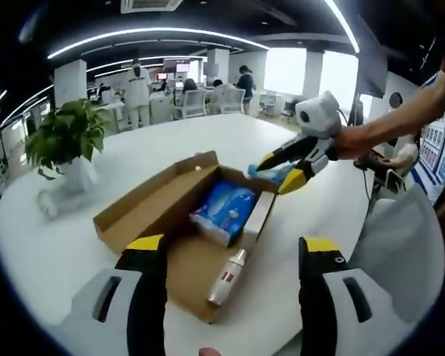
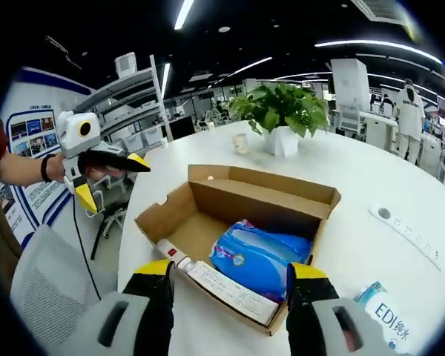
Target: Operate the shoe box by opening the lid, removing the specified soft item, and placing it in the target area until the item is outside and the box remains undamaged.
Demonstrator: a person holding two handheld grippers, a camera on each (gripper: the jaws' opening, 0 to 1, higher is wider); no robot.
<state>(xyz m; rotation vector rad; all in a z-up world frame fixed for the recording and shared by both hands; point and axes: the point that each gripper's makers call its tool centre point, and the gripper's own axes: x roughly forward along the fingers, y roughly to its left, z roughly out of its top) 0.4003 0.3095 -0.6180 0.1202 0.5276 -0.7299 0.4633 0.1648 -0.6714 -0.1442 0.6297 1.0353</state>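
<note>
An open cardboard shoe box (image 1: 144,208) (image 2: 263,194) rests on a round white table (image 1: 230,133) (image 2: 371,185), lid folded back. Inside it lie a soft blue pack (image 1: 224,208) (image 2: 259,256), a white bottle (image 1: 226,280) (image 2: 172,254) and a flat white carton (image 1: 259,215) (image 2: 226,291). My left gripper (image 1: 233,242) is open at the bottle end of the box, empty; it also shows as the left gripper (image 2: 117,185) held by a hand. My right gripper (image 2: 231,268) (image 1: 276,174) is open at the box's opposite side. A small blue-and-white packet (image 2: 386,317) (image 1: 271,176) lies on the table beside it.
A potted plant (image 1: 63,141) (image 2: 282,111) stands on the table past the box, with a small cup (image 2: 241,143) near it. A pale chair (image 1: 400,237) (image 2: 48,282) sits at the table's edge. People stand among desks far behind.
</note>
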